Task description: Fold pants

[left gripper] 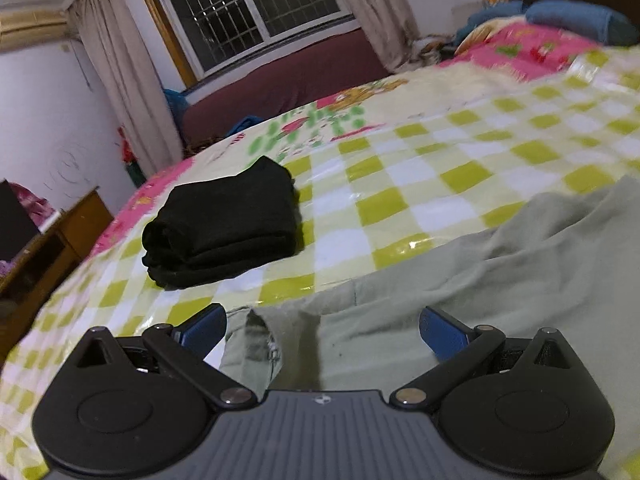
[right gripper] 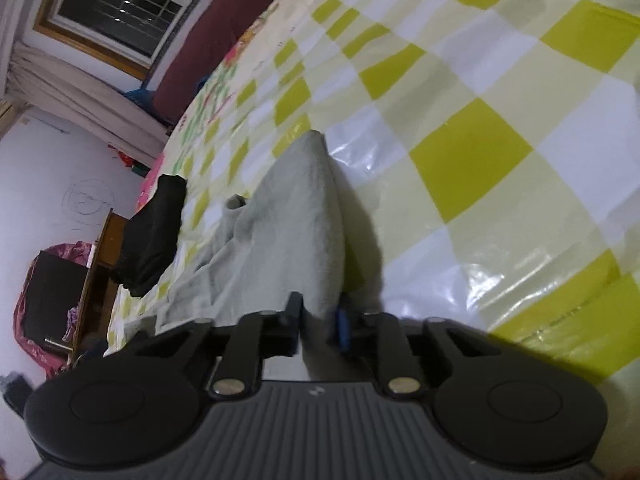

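Pants (left gripper: 460, 264), pale grey-green and rumpled, lie on the checked bed cover (left gripper: 440, 152) beside a folded black garment (left gripper: 224, 224). Right tool (right gripper: 320, 320) pinches a raised fold; left tool (left gripper: 322, 328) gapes wide above the cloth, holding nothing.

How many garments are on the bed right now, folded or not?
2. Black folded pants lie near the bed's left edge. Grey-green pants lie unfolded nearer the camera, one end pinched in the right tool. More may lie outside both views.
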